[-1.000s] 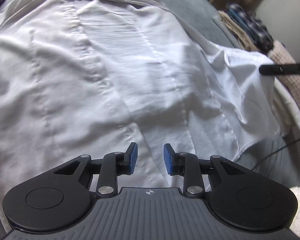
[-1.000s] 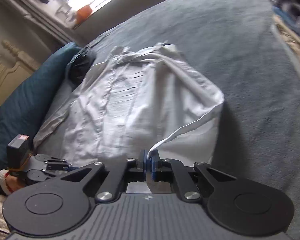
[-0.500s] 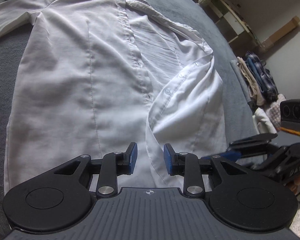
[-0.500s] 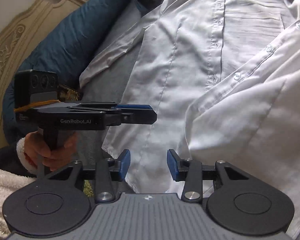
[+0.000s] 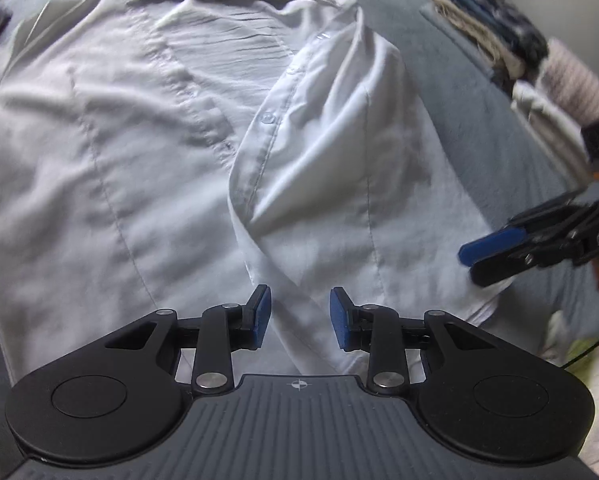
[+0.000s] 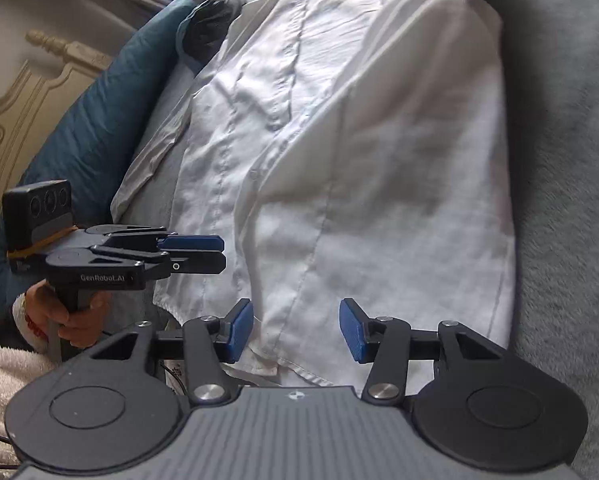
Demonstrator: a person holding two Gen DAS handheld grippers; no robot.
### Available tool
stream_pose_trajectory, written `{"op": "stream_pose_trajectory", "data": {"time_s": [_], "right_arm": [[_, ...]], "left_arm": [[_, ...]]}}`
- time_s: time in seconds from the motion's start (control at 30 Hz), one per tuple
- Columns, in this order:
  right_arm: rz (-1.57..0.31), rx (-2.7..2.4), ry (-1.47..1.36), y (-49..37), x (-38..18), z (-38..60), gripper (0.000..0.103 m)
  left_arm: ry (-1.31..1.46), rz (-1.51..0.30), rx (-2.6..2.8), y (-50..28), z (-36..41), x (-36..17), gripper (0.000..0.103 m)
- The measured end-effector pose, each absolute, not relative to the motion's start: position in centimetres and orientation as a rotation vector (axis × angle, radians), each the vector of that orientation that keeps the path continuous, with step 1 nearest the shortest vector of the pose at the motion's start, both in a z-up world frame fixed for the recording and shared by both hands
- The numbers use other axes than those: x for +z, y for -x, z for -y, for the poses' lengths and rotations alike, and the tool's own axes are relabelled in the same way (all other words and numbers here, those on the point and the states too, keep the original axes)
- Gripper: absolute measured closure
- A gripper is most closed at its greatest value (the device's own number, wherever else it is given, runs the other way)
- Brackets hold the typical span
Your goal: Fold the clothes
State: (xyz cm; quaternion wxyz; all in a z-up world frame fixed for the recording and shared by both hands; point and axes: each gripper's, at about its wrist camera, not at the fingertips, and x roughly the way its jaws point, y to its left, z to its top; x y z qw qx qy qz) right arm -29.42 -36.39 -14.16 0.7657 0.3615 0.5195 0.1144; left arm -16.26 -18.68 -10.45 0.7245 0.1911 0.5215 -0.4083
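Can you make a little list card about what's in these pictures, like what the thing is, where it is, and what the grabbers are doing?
thing: white shirt, buttoned type
where: lying on a grey bed cover
shape: right side folded over the front, collar at the far end
left hand-held gripper: open, over the hem, holding nothing
right hand-held gripper: open, over the hem, holding nothing
beside it: blue pillow
nearby: pile of clothes
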Motion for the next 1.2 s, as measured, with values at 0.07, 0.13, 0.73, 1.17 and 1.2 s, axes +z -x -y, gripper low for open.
{"op": "stream_pose_trajectory", "data": {"time_s": [0.07,0.13,0.73,1.17,1.2], "right_arm": [[-1.116,0.218,-0.837,30.4,-14.7,37.1,0.052],[-1.094,0.204,-0.875,31.1,-14.9,37.5,0.052],[-1.039,0.125,-0.743,34.3,-13.4,38.2,0.052],[-0.965,0.168,-1.056,36.6,-14.6,40.1,0.052],[-0.976,0.165,-1.098,36.5,-15.2,40.1,0.052]], "left_arm": [[-0.561,-1.095,-0.888,17.4,20.2,-10.7,0.070],[-0.694,-1.037,-0.872,18.5,21.7,-11.0,0.070],[-0.430,-1.235,-0.851,14.8,18.2,-8.9,0.066],[-0.333,-1.346,-0.864,14.1,17.2,-10.2,0.064],[-0.323,-1.348,-0.858,14.0,17.1,-10.3,0.064]]}}
